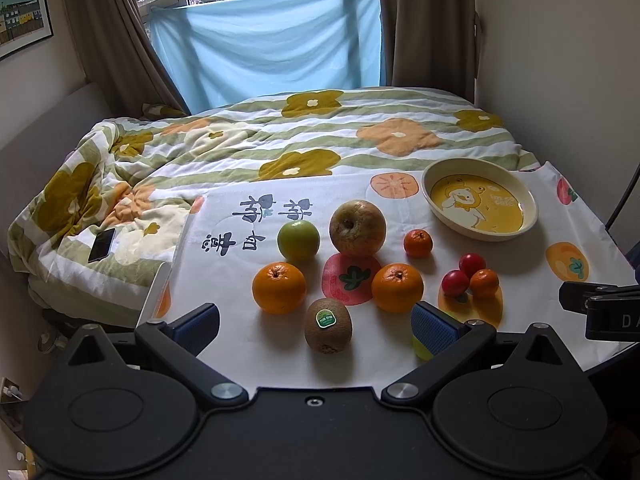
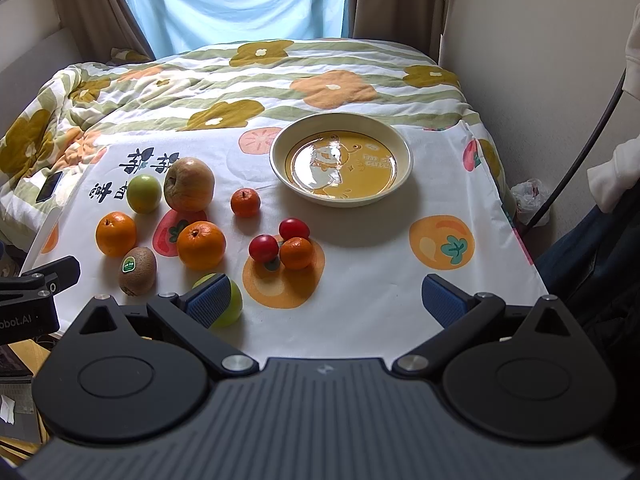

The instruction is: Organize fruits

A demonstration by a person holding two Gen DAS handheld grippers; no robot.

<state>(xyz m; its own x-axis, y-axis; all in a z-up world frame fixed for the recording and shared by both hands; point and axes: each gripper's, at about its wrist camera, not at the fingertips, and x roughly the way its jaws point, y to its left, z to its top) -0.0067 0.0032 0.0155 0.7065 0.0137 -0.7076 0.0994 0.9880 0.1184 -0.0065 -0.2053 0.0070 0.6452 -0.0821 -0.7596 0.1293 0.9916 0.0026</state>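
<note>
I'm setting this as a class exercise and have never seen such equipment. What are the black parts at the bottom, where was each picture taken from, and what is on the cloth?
Each picture comes from a camera on a hand-held gripper, looking forward past its own black jaws with blue pads. The left gripper and right gripper are both open, holding nothing. On the printed tablecloth lie a kiwi, two oranges, a large apple, green fruits, small tangerines and red tomatoes. The duck bowl is empty.

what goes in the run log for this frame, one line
left gripper: open, over kiwi | right gripper: open, empty | bowl: empty | fruit on cloth
</note>
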